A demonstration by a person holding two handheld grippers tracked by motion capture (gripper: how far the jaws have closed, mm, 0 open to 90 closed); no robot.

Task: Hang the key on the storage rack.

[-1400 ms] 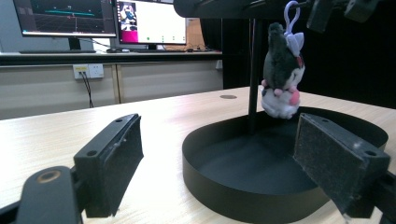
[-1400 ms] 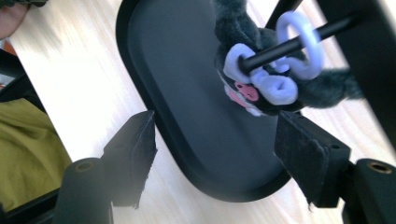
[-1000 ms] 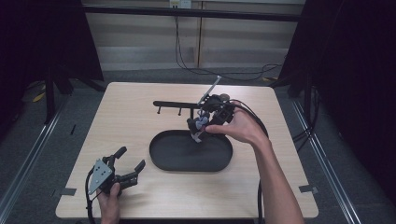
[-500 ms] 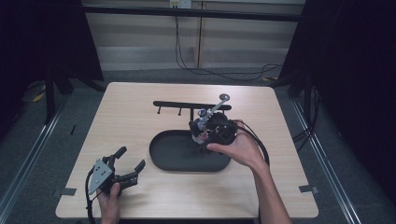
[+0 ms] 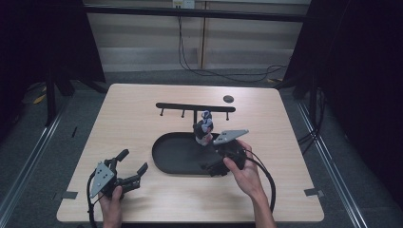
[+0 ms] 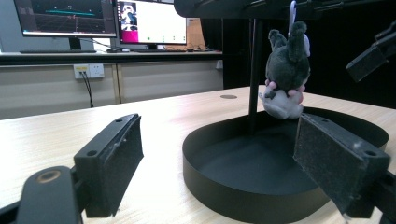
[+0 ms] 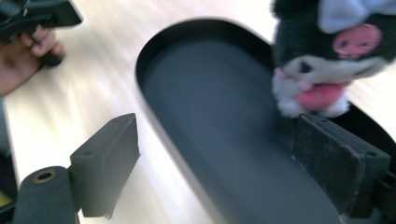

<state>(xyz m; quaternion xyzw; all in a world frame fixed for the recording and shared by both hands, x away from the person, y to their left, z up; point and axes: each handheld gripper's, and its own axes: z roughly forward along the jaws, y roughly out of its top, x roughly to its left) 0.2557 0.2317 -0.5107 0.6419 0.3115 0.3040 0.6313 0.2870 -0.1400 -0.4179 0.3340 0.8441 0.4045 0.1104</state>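
Observation:
A small dark plush toy (image 5: 204, 127) with a pink-and-white face hangs by its loop from the black hook rack (image 5: 190, 107), above the far right end of the black oval tray (image 5: 159, 152). My right gripper (image 5: 214, 164) is over the tray's near right side, below the toy, open and holding nothing. In the right gripper view the toy (image 7: 327, 56) hangs just beyond the right jaw, above the tray (image 7: 154, 56). My left gripper (image 5: 133, 161) rests open at the table's near left. In its view, the toy (image 6: 286, 70) dangles beside the rack's post (image 6: 254, 70).
A small dark disc (image 5: 228, 99) lies on the table behind the rack. The right gripper's cable (image 5: 266, 175) loops over the near right of the table. Monitors (image 6: 149, 21) stand on a desk beyond the table. Bare wood lies left of the tray.
My right gripper has drawn back from the rack toward the near edge and dropped low over the tray; the toy stays hanging on the rack. The left gripper has not moved.

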